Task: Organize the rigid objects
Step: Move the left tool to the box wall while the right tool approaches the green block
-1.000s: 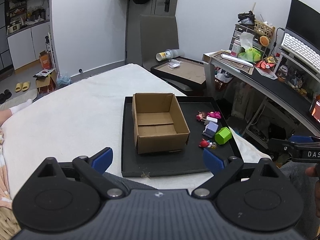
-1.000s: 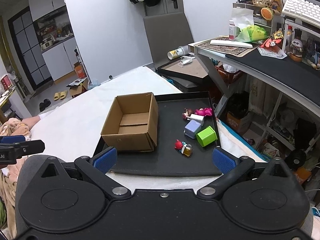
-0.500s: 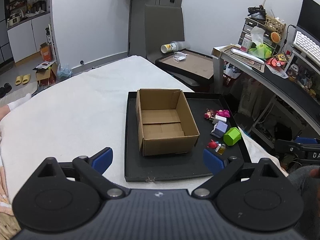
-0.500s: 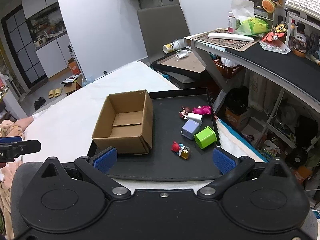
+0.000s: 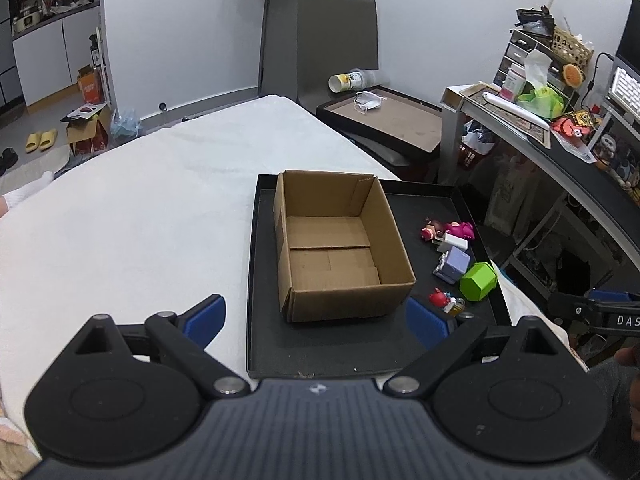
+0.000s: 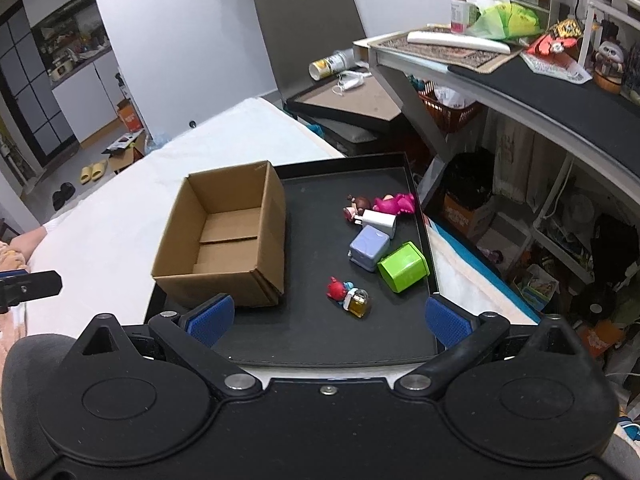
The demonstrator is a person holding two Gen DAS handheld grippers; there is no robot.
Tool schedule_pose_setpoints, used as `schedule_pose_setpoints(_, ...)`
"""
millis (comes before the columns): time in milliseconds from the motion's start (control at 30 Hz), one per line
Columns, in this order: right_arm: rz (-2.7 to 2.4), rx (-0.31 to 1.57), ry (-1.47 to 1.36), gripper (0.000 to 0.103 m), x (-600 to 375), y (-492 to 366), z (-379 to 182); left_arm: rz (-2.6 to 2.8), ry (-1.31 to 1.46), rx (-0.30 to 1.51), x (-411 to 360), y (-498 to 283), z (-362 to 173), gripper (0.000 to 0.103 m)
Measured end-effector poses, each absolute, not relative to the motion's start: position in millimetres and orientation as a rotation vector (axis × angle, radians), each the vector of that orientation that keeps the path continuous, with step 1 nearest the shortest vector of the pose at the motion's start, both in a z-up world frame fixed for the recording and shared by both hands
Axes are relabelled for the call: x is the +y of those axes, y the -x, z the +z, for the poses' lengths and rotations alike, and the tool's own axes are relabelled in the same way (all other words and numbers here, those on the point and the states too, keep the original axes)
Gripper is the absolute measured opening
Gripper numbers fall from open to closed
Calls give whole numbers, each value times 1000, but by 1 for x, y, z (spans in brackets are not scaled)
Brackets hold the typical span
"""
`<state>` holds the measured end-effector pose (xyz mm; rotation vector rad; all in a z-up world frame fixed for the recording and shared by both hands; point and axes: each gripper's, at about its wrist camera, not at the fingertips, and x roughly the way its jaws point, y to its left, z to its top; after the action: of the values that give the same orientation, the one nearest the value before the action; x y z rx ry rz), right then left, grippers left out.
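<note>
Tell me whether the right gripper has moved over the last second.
Yes. The right gripper has moved forward toward the black tray: the tray and cardboard box sit lower and nearer in its view than before.

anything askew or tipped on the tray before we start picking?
Yes. The green bin lies tipped on its side by the tray's right rim, against the purple cube. The small toys are scattered loose, and the cardboard box sits slightly skewed and empty. Nothing spilled or broken.

Grey chair (image 5: pixel 336 40) behind bed; tipped paper cup (image 5: pixel 346 80) and face mask (image 5: pixel 368 100) on framed board; yellow slippers (image 5: pixel 40 140) on floor.
</note>
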<state>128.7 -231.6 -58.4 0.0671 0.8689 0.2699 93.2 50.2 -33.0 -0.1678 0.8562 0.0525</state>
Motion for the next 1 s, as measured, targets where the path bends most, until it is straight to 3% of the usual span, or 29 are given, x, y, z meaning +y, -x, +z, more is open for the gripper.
schedule_pose_setpoints(533,189,956,-84,103,-241,-202,-86,74,208,928,74,-144,-62,96)
schedule_pose_setpoints(800,125,992,-273,102,-269,-242,-113,89,209,967,85,-174,-86,93)
schedule_pose_setpoints(933,104,1008,-376,93,-283,-255,-133,90,228,995,92,-188,-102,86)
schedule_pose_setpoints(1000,84,1021,-409,88,-288,-259,-143,87,231,1007,93,-194,-109,77)
